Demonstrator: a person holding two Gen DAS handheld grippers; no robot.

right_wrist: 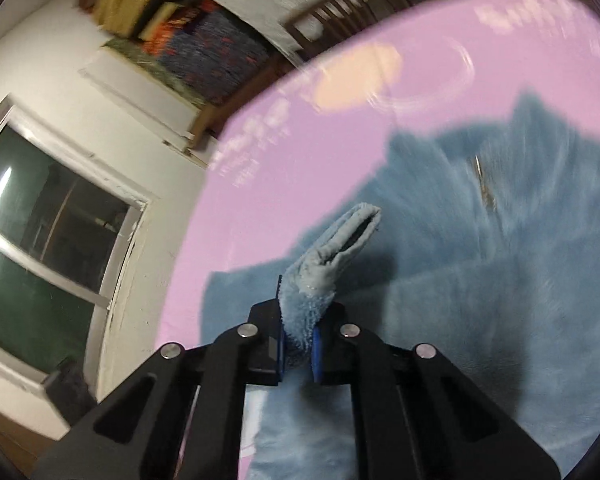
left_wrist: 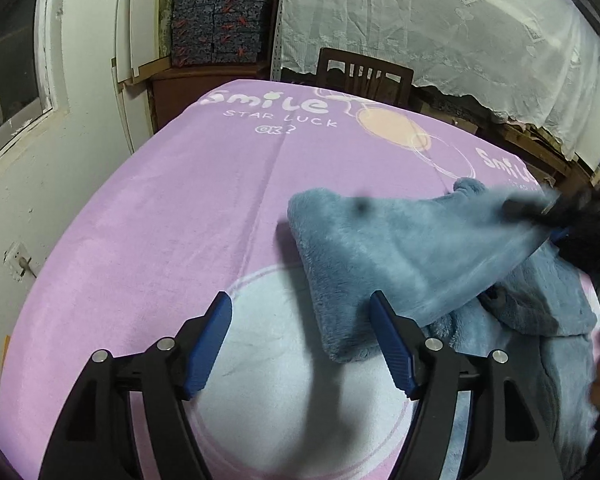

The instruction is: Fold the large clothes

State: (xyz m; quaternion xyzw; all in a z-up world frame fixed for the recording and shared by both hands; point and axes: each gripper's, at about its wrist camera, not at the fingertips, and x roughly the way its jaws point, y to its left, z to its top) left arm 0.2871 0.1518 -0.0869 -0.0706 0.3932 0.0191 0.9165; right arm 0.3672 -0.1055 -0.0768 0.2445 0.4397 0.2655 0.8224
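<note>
1. Surface: a worktop covered by a purple printed cloth (left_wrist: 148, 216) carries the work. A wooden chair (left_wrist: 364, 74) stands at its far edge, with stacked patterned boxes (left_wrist: 220, 20) beyond to the far left.

2. Task item: a blue fleece garment (left_wrist: 400, 256) lies on the right half of the worktop, towards the near side. In the left wrist view one thick part is doubled over, its rounded fold edge facing left, while a further layer is lifted and stretched off to the right. Lower layers lie rumpled underneath at the near right.

3. Left tool (left_wrist: 300, 344): spread wide, nothing between its blue pads. It hovers above the near worktop, and the folded edge of the garment appears between and just past its fingers without being gripped.

4. Right tool (right_wrist: 298, 350): closed tight on a pinch of the garment's edge, a hem or cuff that sticks up beyond the pads. Heavy blur in this view suggests the tool is mid-swing.

5. Progress, as judged: the fold is under way, not finished. One section appears turned over; the carried portion is not yet laid down, and the lower layers remain uneven.

6. Remaining, as judged: lay the held edge flat, align it, smooth it, then complete further folds to a compact bundle.
</note>
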